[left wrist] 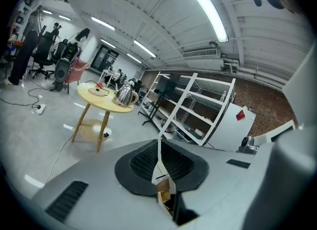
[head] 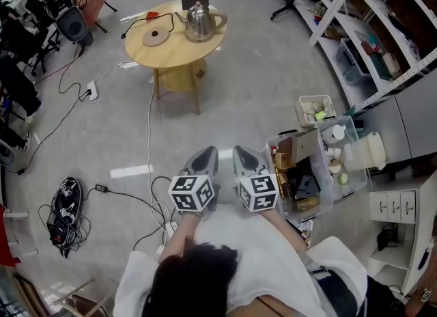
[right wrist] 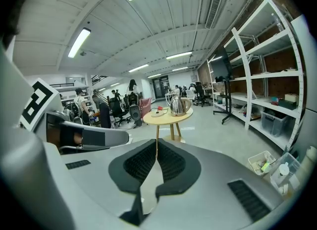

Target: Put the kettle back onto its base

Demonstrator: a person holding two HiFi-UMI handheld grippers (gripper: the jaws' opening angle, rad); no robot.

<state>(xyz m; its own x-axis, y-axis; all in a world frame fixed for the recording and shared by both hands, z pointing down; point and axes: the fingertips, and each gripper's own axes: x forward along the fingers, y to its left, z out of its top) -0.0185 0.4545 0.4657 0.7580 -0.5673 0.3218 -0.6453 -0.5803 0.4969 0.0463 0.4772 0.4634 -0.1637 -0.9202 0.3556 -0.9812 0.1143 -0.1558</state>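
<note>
Item: approach stage, nothing in hand. 2 claws: my left gripper and right gripper, side by side, each with its jaws closed pad to pad and empty. 1 kettle, steel, standing upright well ahead of both claws on 1 round wooden table. 1 base, a flat disc on the same table, ahead of the claws and to the left of the kettle, apart from it, with 1 cable running off it. Handling note, my judgement: I should part 1 claw's jaws before reaching the table, take the kettle by its handle, keep it upright, and lower it centred on the disc rather than sliding it across.
</note>
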